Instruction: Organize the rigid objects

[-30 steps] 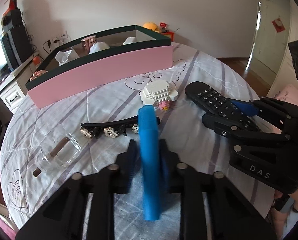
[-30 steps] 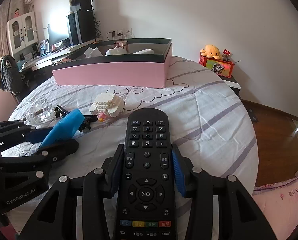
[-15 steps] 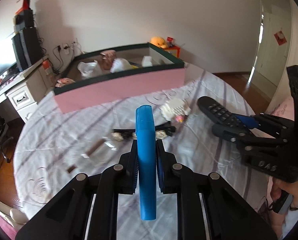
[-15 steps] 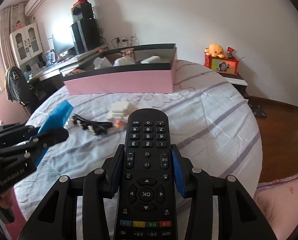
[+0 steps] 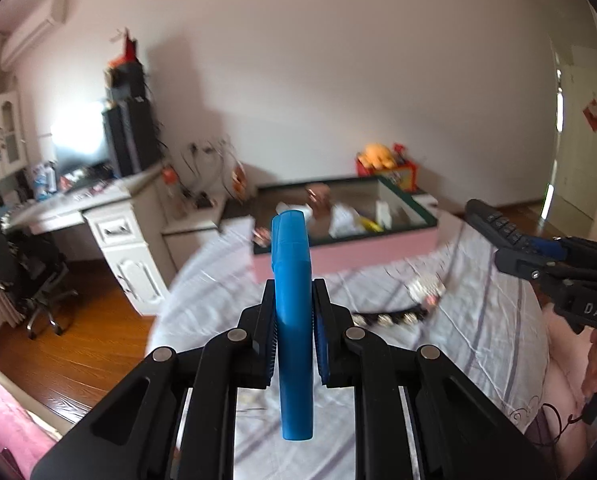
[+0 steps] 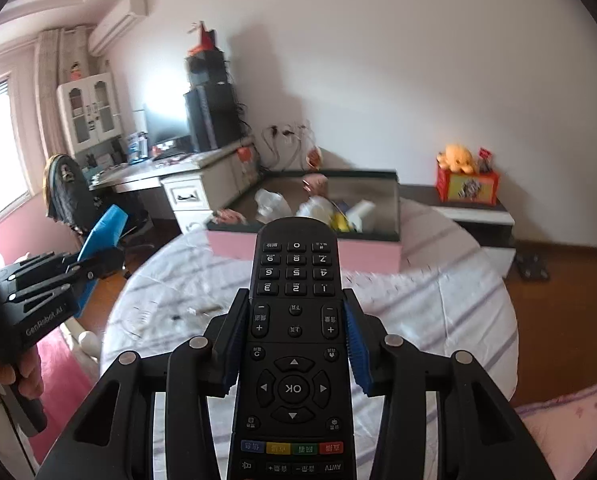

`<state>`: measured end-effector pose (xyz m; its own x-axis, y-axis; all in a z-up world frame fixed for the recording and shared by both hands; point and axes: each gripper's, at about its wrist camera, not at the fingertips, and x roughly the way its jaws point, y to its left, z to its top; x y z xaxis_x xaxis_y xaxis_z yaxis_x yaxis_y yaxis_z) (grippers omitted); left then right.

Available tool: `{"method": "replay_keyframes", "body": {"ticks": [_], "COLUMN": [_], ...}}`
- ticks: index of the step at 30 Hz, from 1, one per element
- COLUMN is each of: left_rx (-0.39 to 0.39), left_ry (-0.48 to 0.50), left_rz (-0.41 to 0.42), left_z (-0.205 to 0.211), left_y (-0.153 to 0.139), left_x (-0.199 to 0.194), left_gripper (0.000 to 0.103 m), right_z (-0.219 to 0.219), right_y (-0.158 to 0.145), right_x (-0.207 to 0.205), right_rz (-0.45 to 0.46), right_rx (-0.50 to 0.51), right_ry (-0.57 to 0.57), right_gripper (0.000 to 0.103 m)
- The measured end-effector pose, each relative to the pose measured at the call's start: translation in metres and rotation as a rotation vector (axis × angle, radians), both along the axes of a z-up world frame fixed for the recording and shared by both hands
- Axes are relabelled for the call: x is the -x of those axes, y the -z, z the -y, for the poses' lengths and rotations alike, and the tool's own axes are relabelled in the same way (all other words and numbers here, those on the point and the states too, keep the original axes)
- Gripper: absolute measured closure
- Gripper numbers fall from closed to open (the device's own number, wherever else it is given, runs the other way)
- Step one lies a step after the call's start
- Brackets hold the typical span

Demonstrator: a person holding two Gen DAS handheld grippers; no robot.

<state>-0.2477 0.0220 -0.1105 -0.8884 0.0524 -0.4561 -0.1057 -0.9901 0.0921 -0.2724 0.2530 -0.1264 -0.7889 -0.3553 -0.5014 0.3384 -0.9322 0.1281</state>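
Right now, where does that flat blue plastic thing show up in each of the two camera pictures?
Left wrist view: the flat blue plastic piece stands on edge at centre, clamped in the left hand-held gripper.
Right wrist view: the same piece pokes up at the far left, above the black jaws that hold it.
Shared landmark: the long pink box with a dark rim sits on the bed beyond, in both views.

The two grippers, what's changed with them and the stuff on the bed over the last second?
Both grippers rose off the bed toward the pink box. The left gripper carried the blue case up; the right gripper lifted the remote. Neither grip changed. The black hair clip and white block toy stayed on the bedspread.
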Motion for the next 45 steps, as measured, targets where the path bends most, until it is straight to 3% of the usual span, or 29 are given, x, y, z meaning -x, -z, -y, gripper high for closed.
{"method": "replay_keyframes", "body": {"ticks": [7, 13, 24, 33, 45], "left_rx": [-0.013, -0.024, 0.009, 0.041, 0.077], "left_ry": [-0.062, -0.079, -0.119, -0.114, -0.063], "left_rz": [-0.104, -0.165, -0.173, -0.17, -0.076], "left_z": [0.029, 0.041, 0.045, 0.034, -0.001], "left_y": [-0.035, -0.056, -0.063, -0.069, -0.046], "left_x": [-0.025, -0.038, -0.026, 0.024, 0.156], "left_gripper": [0.088, 0.088, 0.088, 0.088, 0.088], "right_z": [0.024, 0.036, 0.041, 0.032, 0.007], "right_y": [-0.041, -0.058, -0.064, -0.064, -0.049], "right_x": [-0.027, -0.039, -0.026, 0.01, 0.108], "right_rz": [-0.112, -0.153, -0.155, -0.141, -0.1], "right_rx": [-0.023, -0.044, -0.061, -0.069, -0.087], "right_ry": [-0.005, -0.023, -0.04, -0.032, 0.0], "right_gripper": [0.058, 0.058, 0.058, 0.058, 0.058]}}
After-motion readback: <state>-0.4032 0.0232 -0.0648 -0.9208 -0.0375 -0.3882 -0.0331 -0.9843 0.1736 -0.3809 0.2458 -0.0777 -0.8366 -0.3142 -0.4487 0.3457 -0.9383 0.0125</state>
